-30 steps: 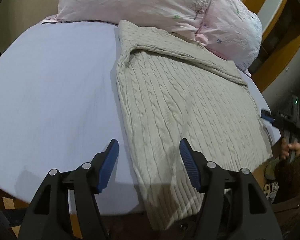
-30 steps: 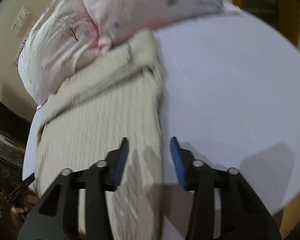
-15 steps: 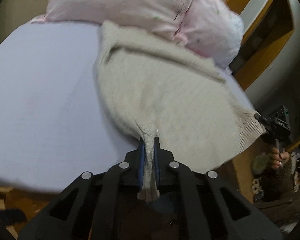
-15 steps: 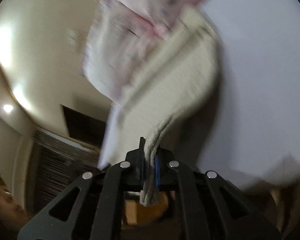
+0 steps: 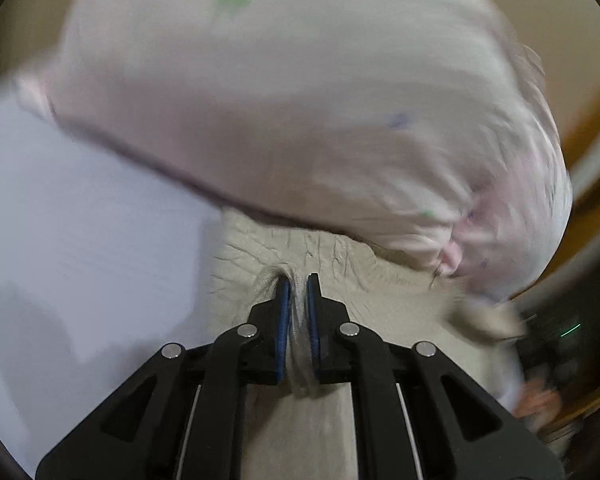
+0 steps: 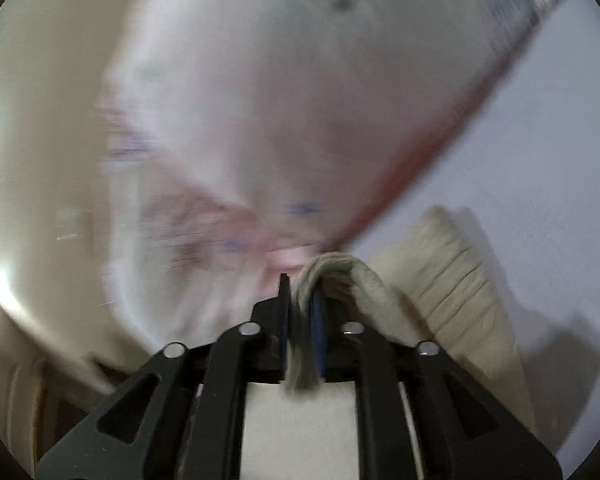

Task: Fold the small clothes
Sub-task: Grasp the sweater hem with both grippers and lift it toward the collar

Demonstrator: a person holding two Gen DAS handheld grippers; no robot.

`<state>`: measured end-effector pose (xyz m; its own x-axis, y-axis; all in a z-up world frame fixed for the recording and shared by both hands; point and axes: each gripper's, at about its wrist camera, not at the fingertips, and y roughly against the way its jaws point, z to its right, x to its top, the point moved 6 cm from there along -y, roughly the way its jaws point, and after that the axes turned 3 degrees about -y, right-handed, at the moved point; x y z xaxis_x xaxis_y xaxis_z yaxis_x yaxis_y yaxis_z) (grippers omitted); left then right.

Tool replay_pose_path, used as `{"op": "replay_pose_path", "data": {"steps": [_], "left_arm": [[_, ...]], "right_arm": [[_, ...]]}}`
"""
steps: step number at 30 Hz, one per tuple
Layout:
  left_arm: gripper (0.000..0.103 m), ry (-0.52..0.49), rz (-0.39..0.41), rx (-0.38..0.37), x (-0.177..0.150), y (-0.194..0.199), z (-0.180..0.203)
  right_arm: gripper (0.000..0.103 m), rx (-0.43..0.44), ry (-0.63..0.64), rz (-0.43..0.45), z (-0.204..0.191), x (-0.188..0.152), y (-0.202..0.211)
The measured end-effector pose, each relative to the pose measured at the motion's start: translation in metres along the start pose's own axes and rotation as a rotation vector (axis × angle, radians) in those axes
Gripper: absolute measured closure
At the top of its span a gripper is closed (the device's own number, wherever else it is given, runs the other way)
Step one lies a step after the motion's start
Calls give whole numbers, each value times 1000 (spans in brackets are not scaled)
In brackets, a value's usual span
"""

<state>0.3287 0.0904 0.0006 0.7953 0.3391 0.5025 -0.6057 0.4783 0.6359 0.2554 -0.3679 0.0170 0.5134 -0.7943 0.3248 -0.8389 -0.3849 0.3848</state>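
Observation:
A beige cable-knit sweater (image 5: 332, 256) lies on the pale lilac bed sheet (image 5: 80, 220). My left gripper (image 5: 297, 284) is shut on a pinch of its edge, close to the pink pillow (image 5: 300, 100). My right gripper (image 6: 300, 292) is shut on another edge of the sweater (image 6: 452, 280), which drapes over its right finger and lies bunched on the sheet to the right. Both views are blurred by motion.
The pink pillow (image 6: 280, 100) fills the upper half of both views, just ahead of the fingertips. The sheet (image 6: 540, 140) lies at the right in the right wrist view. A cream wall (image 6: 32, 120) and dark furniture (image 5: 560, 320) lie beyond the bed.
Both grippers shut on the sweater's near hem a second ago and have since carried it forward toward the pillows, folding it over itself.

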Motion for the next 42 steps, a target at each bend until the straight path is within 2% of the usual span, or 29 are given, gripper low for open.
{"op": "replay_pose_path", "data": {"steps": [1, 2, 3, 4, 5, 6, 7, 10, 13, 17, 19, 20, 22, 24, 25, 26, 28, 30, 34, 36, 37, 39, 40, 42], "left_arm": [[92, 112, -22, -86, 5, -5, -13], [88, 159, -18, -137, 8, -3, -19], [68, 189, 0, -171, 11, 3, -26], [34, 200, 42, -166, 15, 15, -34], [21, 195, 92, -125, 17, 29, -42], [19, 176, 127, -98, 17, 41, -45], [19, 150, 129, -94, 14, 48, -44], [19, 20, 65, -66, -6, 55, -26], [19, -148, -55, 54, -33, 33, -3], [21, -195, -149, 167, -43, -1, -3], [30, -187, -124, 181, -38, -7, 2], [40, -166, -113, 175, -35, -8, 1], [67, -54, -94, 139, -28, -12, -5], [84, 45, -113, 76, -29, -12, -12], [87, 110, -120, 38, -28, -11, -16], [88, 174, -121, -7, -27, -6, -16], [89, 224, -107, -95, -27, 7, -9], [89, 200, -86, -178, -23, 21, 27], [89, 91, -70, -345, -18, 25, 136], [89, 60, -99, -452, -25, 2, 202], [89, 55, -114, -479, -29, -10, 220], [89, 88, -212, -548, -51, -66, 270], [88, 105, -262, -566, -59, -88, 283], [87, 182, -453, -612, -87, -142, 312]], "right_arm": [[68, -35, -13, -19, 8, 1, -14], [47, -35, -19, -25, 13, 0, -18], [38, -10, -13, -23, 12, 1, -17], [23, 24, 15, 0, 7, 2, -11], [14, 48, 45, 22, 3, 3, -6], [12, 69, 73, 46, -1, 4, -3], [9, 90, 98, 67, -4, 4, 3], [8, 136, 123, 68, -9, 5, 16], [7, 117, 167, 86, -10, 3, 17], [7, 104, 161, 58, -3, 2, 16], [7, 107, 159, 44, -5, 1, 11], [7, 120, 165, 36, -5, 1, 13], [7, 127, 178, 32, -13, 0, 7], [7, 122, 186, 16, -15, -1, 3], [7, 124, 181, 7, -17, -2, 1], [7, 134, 170, 3, -18, -1, 1], [7, 159, 157, 7, -20, 1, 6], [7, 182, 164, 29, -25, 5, 15], [7, 162, 232, 100, -35, 15, 33], [7, 160, 231, 118, -33, 20, 42], [7, 151, 234, 128, -31, 23, 46], [7, 96, 266, 156, -27, 32, 53], [7, 70, 283, 163, -23, 35, 55], [7, 9, 307, 159, -11, 44, 59]]}}
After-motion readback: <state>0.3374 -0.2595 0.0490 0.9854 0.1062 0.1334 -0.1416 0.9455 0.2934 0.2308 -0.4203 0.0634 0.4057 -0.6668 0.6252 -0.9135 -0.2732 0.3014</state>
